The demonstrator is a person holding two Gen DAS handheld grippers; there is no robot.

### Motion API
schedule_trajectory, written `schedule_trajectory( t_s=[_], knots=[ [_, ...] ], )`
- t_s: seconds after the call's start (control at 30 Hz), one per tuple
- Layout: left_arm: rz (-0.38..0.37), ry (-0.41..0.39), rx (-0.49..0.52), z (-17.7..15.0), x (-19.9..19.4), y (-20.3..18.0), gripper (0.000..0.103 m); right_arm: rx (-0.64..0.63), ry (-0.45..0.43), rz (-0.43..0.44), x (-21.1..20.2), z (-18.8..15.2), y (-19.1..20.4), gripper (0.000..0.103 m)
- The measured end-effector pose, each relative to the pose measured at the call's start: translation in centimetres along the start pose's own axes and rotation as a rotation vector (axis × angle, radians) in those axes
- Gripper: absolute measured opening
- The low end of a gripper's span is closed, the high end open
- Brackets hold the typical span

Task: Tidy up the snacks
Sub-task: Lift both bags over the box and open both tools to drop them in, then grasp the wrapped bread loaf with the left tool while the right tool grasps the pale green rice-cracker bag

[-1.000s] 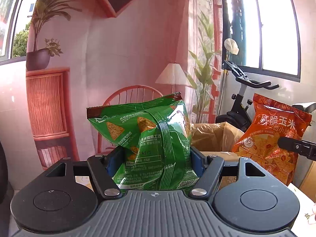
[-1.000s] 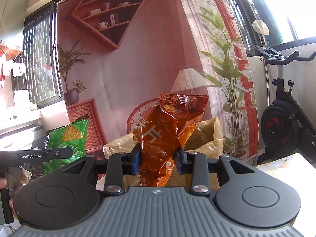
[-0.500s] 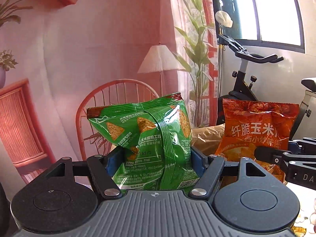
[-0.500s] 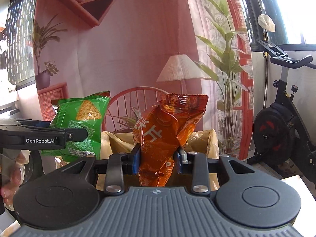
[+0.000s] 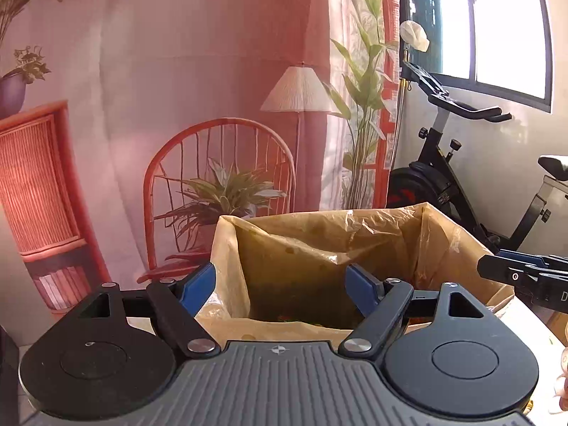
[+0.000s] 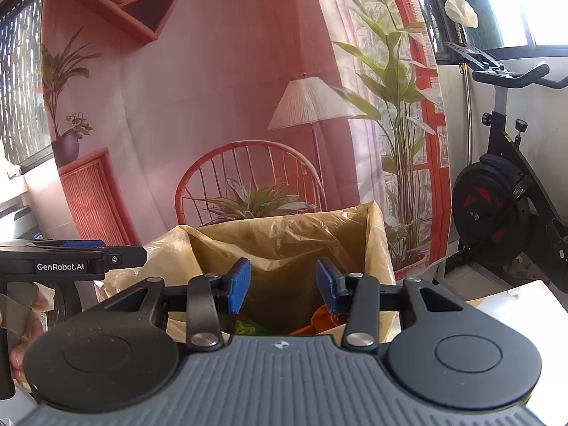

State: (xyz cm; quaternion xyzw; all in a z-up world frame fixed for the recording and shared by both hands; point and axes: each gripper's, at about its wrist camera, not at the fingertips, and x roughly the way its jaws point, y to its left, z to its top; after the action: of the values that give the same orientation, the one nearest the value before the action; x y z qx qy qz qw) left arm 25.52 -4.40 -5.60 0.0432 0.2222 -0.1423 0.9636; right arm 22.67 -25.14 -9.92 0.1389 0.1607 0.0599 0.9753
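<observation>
Left hand-held gripper (image 5: 280, 284): released; my jaws have just been opening and nothing sits between the blue pads (image 5: 198, 282), only the mouth of the box beyond them.
Right hand-held gripper (image 6: 282, 285): also let go; jaws have just been opening, narrower than the left, no bag between the pads.
Green snack bag (image 6: 246, 326): I see a scrap of glossy green film low inside the box, just under my right jaws. It is down in there.
Orange snack bag (image 6: 321, 317): crinkled orange foil beside the green one, also inside, its top edge poking up near the right pad.
Lined box (image 5: 355, 234): an open box draped with a thin, wrinkled, yellowish plastic liner, slack and folded over the rim; its walls stand upright and the opening is wide.
Step in hand: I judge this the drop-off, both bags let go into the box together.
Next move: I reckon I pull both grippers back clear of the liner without snagging that loose film, then go looking for more snacks. None are in my view right now.
Bench (image 6: 525, 296): a pale corner shows to the right of the box.
Surroundings: a printed pink backdrop behind and an exercise bike (image 6: 497, 195) by the window.
</observation>
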Motion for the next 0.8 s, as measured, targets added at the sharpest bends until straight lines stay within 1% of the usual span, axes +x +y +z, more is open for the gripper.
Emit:
schedule_trajectory(
  t_s=[0.1,0.2,0.23,0.37,0.43,0.5,0.63,0.7,0.77,0.8],
  knots=[
    [-0.003,0.004,-0.031,-0.9,-2.3,1.1,0.082,0.011,0.0,0.022,-1.6,-0.3,0.0,0.045],
    [-0.013,0.014,-0.059,-2.5,-4.6,2.1,0.082,0.022,0.001,0.038,-3.4,-1.1,0.1,0.052],
    [-0.013,0.02,-0.063,-3.2,-5.4,2.4,0.082,0.021,0.002,0.043,-4.0,-1.5,0.2,0.053],
    [-0.002,0.039,-0.052,-5.7,-7.2,2.5,0.082,-0.006,0.026,0.058,-5.5,-3.3,0.7,0.062],
    [-0.006,0.055,-0.054,-7.1,-7.7,2.3,0.082,-0.029,0.056,0.063,-6.1,-4.6,1.0,0.068],
    [-0.019,0.07,-0.072,-8.3,-7.9,2.3,0.083,-0.065,0.094,0.072,-6.5,-6.2,1.4,0.077],
    [-0.043,0.107,-0.108,-10.6,-7.4,2.0,0.085,-0.133,0.201,0.087,-6.6,-9.5,2.1,0.084],
    [-0.052,0.125,-0.117,-11.4,-7.0,1.8,0.085,-0.155,0.241,0.09,-6.5,-10.9,2.4,0.09],
    [-0.067,0.145,-0.127,-12.4,-6.7,1.6,0.085,-0.199,0.284,0.094,-6.4,-12.9,2.7,0.095],
    [-0.069,0.153,-0.127,-12.7,-6.6,1.6,0.085,-0.218,0.304,0.096,-6.3,-13.7,2.9,0.095]
  ],
)
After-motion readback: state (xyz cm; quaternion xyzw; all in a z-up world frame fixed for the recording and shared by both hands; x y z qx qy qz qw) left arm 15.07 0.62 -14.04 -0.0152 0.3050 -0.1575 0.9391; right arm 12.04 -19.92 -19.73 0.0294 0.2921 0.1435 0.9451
